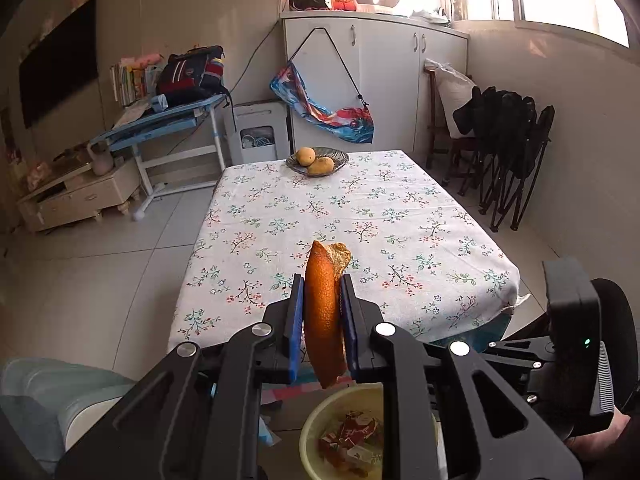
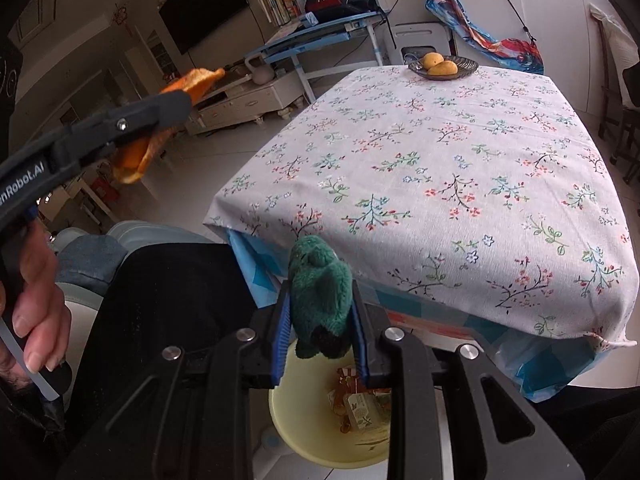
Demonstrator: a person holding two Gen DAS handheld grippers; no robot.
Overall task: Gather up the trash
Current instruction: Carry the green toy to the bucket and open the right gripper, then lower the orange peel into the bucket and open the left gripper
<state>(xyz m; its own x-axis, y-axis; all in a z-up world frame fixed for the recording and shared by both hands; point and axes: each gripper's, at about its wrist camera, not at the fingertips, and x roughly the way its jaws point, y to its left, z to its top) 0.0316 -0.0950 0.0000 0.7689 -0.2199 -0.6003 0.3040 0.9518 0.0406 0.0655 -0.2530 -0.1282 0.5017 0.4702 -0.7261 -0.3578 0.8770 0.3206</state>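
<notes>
Only in the right wrist view is a hand (image 2: 30,312) seen, at the far left, wrapped round the handle of the left gripper (image 2: 176,106); there the orange peel (image 2: 132,160) is shown from the side, held out over the floor beyond the table's left edge. In the left wrist view the same left gripper (image 1: 320,308) is seen from behind, its two blue pads pinched on the one strip of orange peel (image 1: 322,308), which stands upright between them above the near edge of the table (image 1: 360,216). The right gripper (image 2: 320,312) is shown properly only in its own view: its pads are pressed on a single green plush toy (image 2: 320,292), just off the table's near-left corner (image 2: 224,224).

Below both grippers one yellow bin (image 2: 320,452) stands on the floor, close beside the table's near edge; wrappers (image 2: 360,404) are seen inside, too jumbled to be counted. The bin's rim (image 1: 316,412) is also caught in the left wrist view.

The flowered cloth is left bare across its middle and near edge. At the far edge one dish (image 1: 318,160) is set, with two yellow fruits (image 1: 314,160) in it. Open floor is seen to the left of the table; folded chairs (image 1: 508,148) are stacked off its right side.
</notes>
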